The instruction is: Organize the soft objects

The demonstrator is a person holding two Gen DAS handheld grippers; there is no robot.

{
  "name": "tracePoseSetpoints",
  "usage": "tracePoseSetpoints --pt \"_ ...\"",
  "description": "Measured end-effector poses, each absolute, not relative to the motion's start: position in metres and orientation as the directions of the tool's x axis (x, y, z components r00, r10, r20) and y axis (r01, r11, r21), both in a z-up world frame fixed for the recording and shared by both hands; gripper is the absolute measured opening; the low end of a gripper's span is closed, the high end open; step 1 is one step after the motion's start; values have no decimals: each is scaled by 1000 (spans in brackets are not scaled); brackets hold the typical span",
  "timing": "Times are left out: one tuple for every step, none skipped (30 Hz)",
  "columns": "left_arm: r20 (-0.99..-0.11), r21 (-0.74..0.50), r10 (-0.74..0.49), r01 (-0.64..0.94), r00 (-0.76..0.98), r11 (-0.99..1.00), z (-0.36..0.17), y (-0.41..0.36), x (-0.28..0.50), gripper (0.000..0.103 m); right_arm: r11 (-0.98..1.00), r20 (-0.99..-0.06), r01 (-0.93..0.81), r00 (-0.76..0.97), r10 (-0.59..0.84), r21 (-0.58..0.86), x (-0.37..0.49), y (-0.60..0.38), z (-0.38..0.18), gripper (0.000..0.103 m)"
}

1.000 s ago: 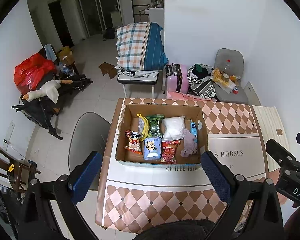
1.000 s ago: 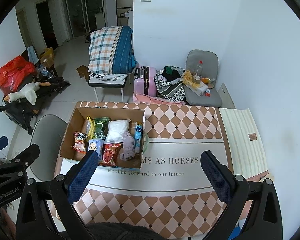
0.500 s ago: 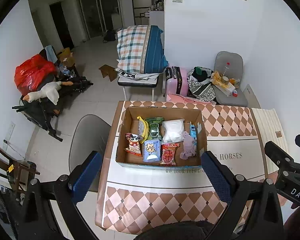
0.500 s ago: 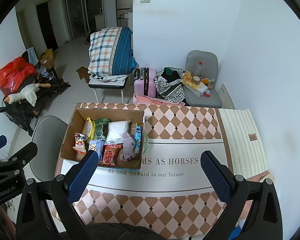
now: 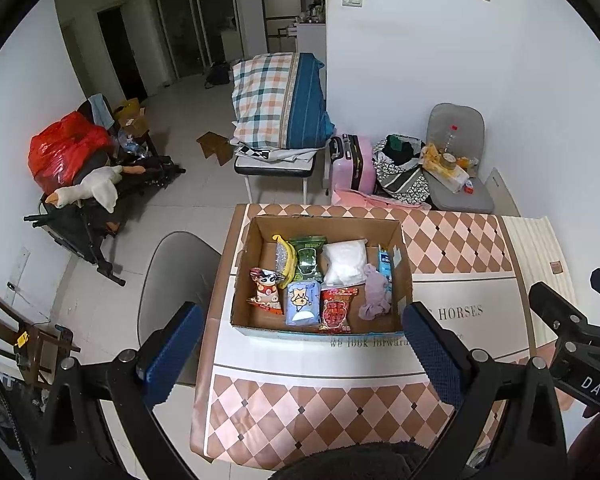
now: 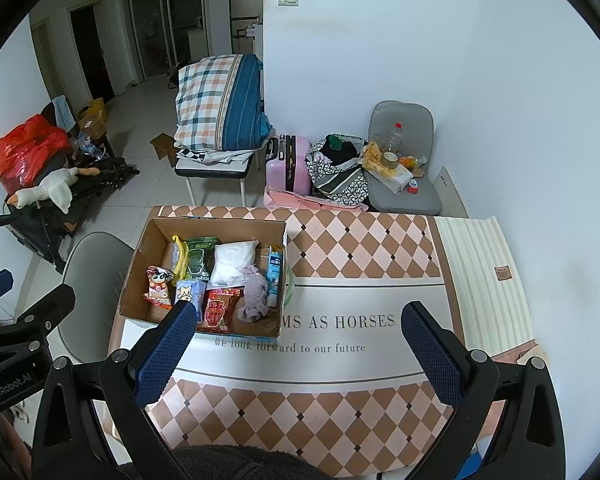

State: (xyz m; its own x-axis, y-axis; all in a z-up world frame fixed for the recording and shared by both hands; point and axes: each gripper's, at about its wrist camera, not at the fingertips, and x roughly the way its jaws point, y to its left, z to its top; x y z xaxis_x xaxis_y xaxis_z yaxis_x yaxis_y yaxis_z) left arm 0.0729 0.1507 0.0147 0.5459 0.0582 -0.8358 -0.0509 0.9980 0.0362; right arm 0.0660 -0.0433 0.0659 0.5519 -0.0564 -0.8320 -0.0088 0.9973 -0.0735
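An open cardboard box (image 5: pixel 324 226) (image 6: pixel 216 224) stands on the left half of the checkered table (image 5: pixel 452 240) (image 6: pixel 360 240). Inside lie several soft packets: a white pouch (image 5: pixel 345 258) (image 6: pixel 234 260), a green packet (image 5: pixel 307 256), a red packet (image 5: pixel 336 309) (image 6: pixel 220 309), a blue tissue pack (image 5: pixel 302 302), a cartoon packet (image 5: pixel 266 288) and a crumpled lilac cloth (image 5: pixel 376 296) (image 6: pixel 254 294). My left gripper (image 5: pixel 300 352) hovers high above the near table edge, open and empty. My right gripper (image 6: pixel 296 352) hangs open to the right of the box, holding nothing.
A grey chair (image 5: pixel 172 280) sits left of the table. Beyond the table are a bench with a plaid pillow (image 5: pixel 280 104), a pink suitcase (image 5: pixel 352 164) and a cluttered grey chair (image 5: pixel 456 160). A white wall runs along the right.
Both grippers have drawn slightly back and up, so the box looks a little smaller and farther. Nothing in the box has moved.
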Motion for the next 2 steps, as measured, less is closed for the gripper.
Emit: tracePoseSetpoints --pt "-834 36 60 -54 548 998 14 152 72 102 997 -831 -7 553 -57 -74 66 -44 67 103" --pt "-834 35 59 -55 549 998 15 153 72 102 997 -830 -7 554 -58 -74 66 -45 68 103"
